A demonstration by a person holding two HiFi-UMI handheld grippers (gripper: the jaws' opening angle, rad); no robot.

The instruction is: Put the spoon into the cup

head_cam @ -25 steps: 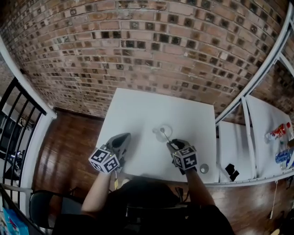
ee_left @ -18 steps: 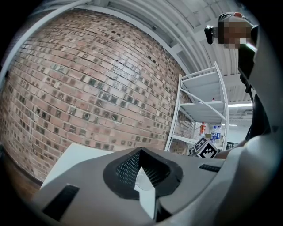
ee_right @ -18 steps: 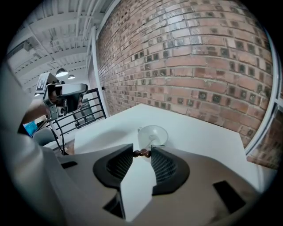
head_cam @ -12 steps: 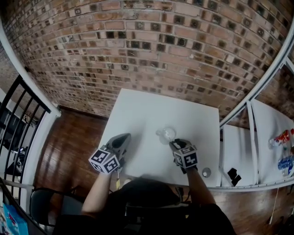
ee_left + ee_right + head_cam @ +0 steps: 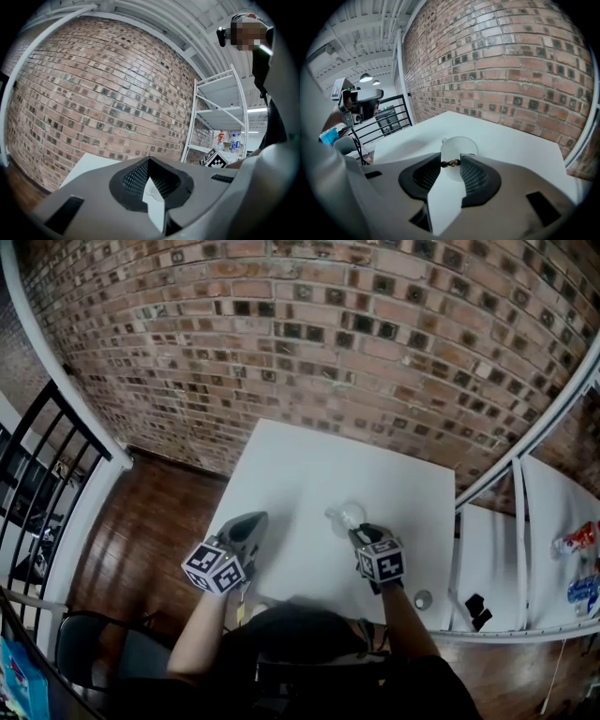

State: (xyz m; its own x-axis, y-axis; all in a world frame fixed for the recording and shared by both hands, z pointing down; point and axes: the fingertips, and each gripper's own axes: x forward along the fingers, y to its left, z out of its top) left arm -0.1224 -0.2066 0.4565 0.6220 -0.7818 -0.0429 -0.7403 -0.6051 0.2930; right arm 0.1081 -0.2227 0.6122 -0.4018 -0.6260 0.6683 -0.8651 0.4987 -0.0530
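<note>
A translucent white cup stands on the white table, just beyond my right gripper. In the right gripper view the cup sits directly past the fingertips. My right gripper is shut on the spoon, of which only a thin, dark, beaded handle shows between the pads; its bowl is hidden. My left gripper rests over the table's left front part, away from the cup. In the left gripper view its jaws meet at the tips with nothing between them.
A small round grey object lies near the table's right front corner. A black item lies on the neighbouring white shelf, with bottles further right. A brick wall stands behind the table and a black railing to the left.
My right gripper has moved closer to the cup and a little lower. The spoon shaft seen above the cup a second ago no longer shows in the head view. The left gripper has stayed put.
</note>
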